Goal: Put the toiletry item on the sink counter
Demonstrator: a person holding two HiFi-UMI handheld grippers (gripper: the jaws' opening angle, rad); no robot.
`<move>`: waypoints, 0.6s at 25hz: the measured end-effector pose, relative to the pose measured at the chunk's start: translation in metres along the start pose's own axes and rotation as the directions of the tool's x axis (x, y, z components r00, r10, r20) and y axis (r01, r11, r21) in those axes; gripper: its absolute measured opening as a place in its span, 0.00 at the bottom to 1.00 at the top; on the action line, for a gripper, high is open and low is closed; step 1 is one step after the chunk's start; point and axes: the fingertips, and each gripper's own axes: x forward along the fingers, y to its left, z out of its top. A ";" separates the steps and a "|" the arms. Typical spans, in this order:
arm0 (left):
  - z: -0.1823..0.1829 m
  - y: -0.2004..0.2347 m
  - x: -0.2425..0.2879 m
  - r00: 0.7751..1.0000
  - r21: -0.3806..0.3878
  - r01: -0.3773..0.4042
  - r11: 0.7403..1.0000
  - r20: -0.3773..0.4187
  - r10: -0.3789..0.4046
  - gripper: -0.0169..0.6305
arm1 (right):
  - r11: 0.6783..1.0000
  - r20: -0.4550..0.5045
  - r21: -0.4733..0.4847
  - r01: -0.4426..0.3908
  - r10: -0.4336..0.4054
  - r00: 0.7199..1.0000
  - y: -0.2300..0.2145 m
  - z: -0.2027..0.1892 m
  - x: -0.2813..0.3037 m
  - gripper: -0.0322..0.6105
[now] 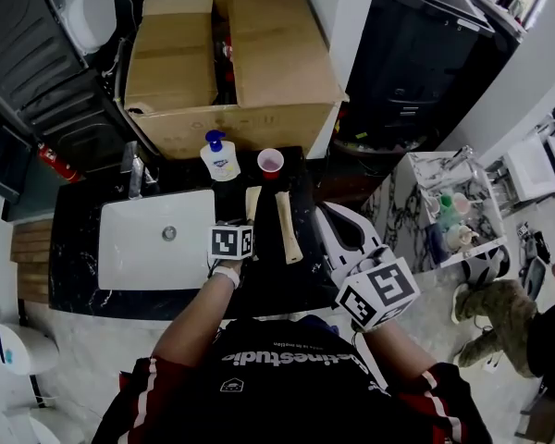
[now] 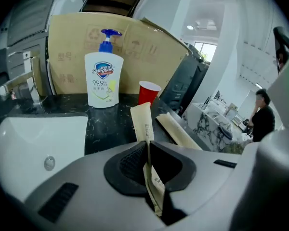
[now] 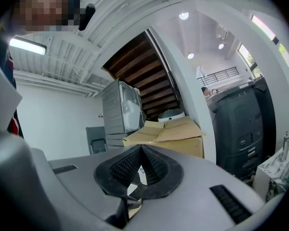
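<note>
Your left tool [image 2: 147, 148] is pinching a cream paper-wrapped toiletry packet [image 2: 143, 121] edge-on between its pads. The packet sticks out past the tips over the black counter [image 2: 106, 124]; whether it touches the counter cannot be told. Your right tool [image 3: 140, 150] points level with its pads pressed together at the tips. Just right of your held packet, a second paper packet [image 2: 178, 131] lies flat on the counter. The white basin [image 2: 38, 138] sits to the left. Farther back stand a soap pump bottle [image 2: 103, 81] and a red cup [image 2: 148, 92], in front of a cardboard box [image 2: 135, 47].
</note>
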 end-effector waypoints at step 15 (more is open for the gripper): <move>-0.012 -0.004 0.010 0.999 -0.007 -0.020 1.000 -0.032 0.020 0.23 | 1.000 -0.004 0.010 -0.025 0.026 1.000 0.001 0.000 -0.003 0.11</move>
